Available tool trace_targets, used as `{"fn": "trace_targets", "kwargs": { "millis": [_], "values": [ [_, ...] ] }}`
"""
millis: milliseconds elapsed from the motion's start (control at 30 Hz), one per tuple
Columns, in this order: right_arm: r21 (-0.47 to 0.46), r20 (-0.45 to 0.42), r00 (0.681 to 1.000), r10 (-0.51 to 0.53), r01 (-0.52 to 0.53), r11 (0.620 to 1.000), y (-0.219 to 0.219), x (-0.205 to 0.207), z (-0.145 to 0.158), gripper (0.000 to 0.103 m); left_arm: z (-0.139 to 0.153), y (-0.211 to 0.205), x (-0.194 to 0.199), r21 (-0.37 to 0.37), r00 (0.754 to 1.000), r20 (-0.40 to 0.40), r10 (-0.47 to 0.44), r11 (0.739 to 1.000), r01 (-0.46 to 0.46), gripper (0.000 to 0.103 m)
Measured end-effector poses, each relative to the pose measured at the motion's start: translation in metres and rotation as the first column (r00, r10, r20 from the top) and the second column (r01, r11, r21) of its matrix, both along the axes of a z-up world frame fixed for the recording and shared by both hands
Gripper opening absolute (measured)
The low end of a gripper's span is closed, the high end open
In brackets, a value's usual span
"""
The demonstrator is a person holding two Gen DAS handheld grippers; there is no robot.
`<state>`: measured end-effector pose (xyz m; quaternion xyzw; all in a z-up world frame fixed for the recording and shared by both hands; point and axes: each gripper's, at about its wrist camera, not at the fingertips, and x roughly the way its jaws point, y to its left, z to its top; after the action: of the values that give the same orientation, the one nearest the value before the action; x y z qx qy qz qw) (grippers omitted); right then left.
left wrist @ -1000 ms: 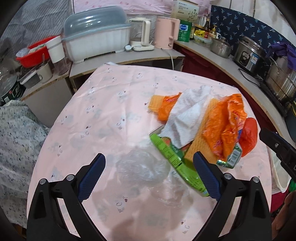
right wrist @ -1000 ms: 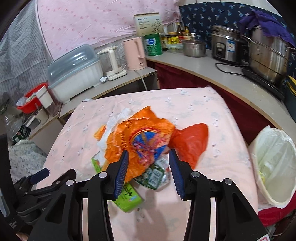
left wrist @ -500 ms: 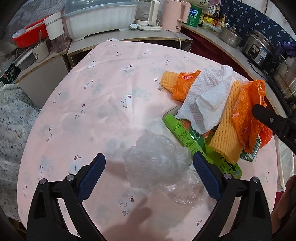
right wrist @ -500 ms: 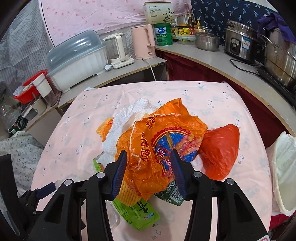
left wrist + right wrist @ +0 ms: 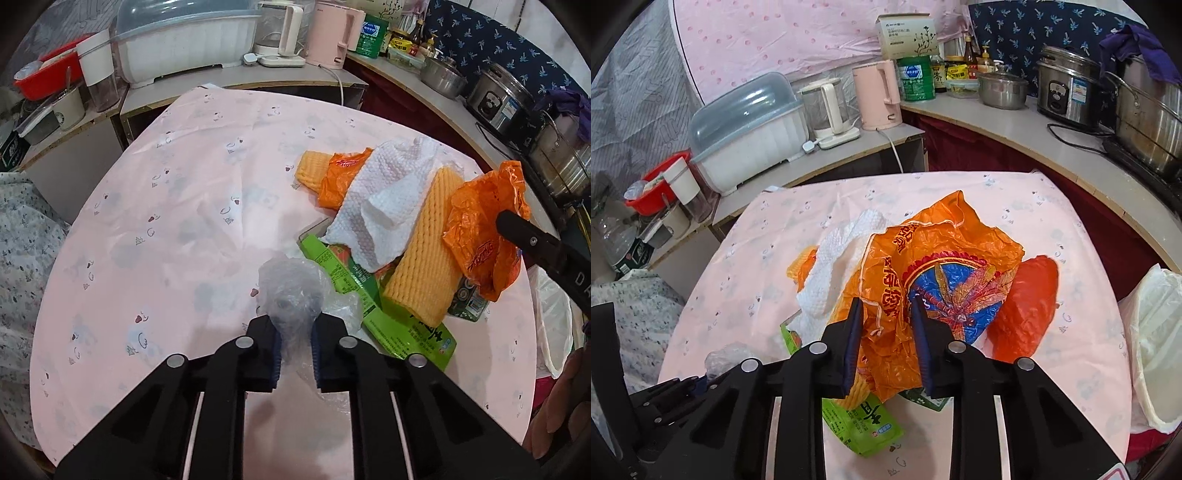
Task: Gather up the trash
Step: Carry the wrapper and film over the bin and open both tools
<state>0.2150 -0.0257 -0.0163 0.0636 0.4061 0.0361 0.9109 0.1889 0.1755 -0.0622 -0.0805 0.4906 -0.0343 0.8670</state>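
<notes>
— Trash sits in a heap on the right half of the pink tablecloth (image 5: 177,206): a white paper towel (image 5: 380,206), yellow foam netting (image 5: 424,266), a green wrapper (image 5: 388,317) and a red bag (image 5: 1027,306).

— And the clear plastic bag (image 5: 291,291)?

— Crumpled at the near edge of the heap, pinched in the left gripper (image 5: 295,347). Its jaws are nearly together with the film bunched between the blue pads, and the tool slants steeply down at the cloth.

— The right gripper (image 5: 886,343)?

— It angles down over the orange printed bag (image 5: 942,273), which lies on top of the pile. The jaws are closing with a fold of that bag between them. Whether the pads already press it is hard to judge; the film seems to touch both.

— Any hand in view?

— Fingers show at the lower right edge of the left wrist view, blurred. A white-lined bin (image 5: 1156,339) stands beside the table on the right, and pots line the counter (image 5: 1015,125) behind.
</notes>
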Motion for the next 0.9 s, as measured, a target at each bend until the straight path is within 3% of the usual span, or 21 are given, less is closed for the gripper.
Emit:
{"fn": "trace_targets", "kwargs": {
  "millis": [467,900],
  "values": [
    [0.042,0.116,0.988,-0.107,0.103,0.994,-0.057,-0.034,0.047,0.024,0.069,-0.04,-0.019,-0.021,0.987,0.145,-0.075,0.997,0.079,0.011],
    [0.077,0.143,0.949,-0.282,0.273,0.959,-0.152,-0.078,0.055,0.024,0.106,-0.14,-0.026,0.014,0.948,0.225,-0.227,0.973,0.23,0.011]
  ]
}}
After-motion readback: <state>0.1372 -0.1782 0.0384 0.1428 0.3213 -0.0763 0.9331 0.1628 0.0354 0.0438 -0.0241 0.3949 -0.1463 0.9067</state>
